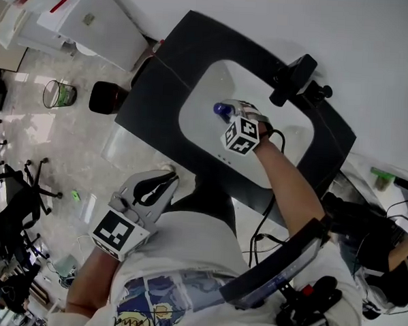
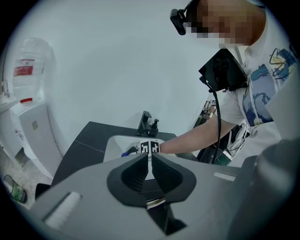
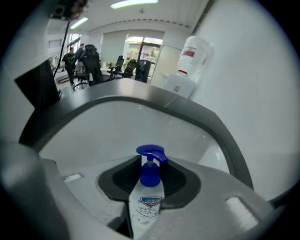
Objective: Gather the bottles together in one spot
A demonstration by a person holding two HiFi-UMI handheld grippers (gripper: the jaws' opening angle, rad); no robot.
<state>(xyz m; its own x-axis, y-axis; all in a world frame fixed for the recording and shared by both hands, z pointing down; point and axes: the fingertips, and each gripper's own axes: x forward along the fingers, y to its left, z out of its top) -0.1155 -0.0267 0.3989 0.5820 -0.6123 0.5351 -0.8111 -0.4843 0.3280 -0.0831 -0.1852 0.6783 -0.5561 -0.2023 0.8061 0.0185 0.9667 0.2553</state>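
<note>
One dark grey stone-look bench (image 1: pixel 157 75) fills the middle of the head view, and sunk into it is a white oval sink basin (image 1: pixel 204 91) with a black angular tap (image 1: pixel 294 75) on its far edge. Over that basin hangs the right gripper (image 1: pixel 231 119), at the end of an outstretched arm. Its jaws are pinching the body of a white plastic pump bottle with a blue pump head (image 3: pixel 148 197), which stands upright between the pads with the pump rising clear above them. Gripping low on the body probably leaves the pump free and keeps the bottle level for carrying. It seems lifted over the basin, not set down, though no view shows its base. The left gripper (image 2: pixel 149 161) is held back near the person's body, well apart from the basin, its jaws pressed together on nothing. It looks parked out of the way while the other one works. No other bottle or gathering spot shows.
</note>
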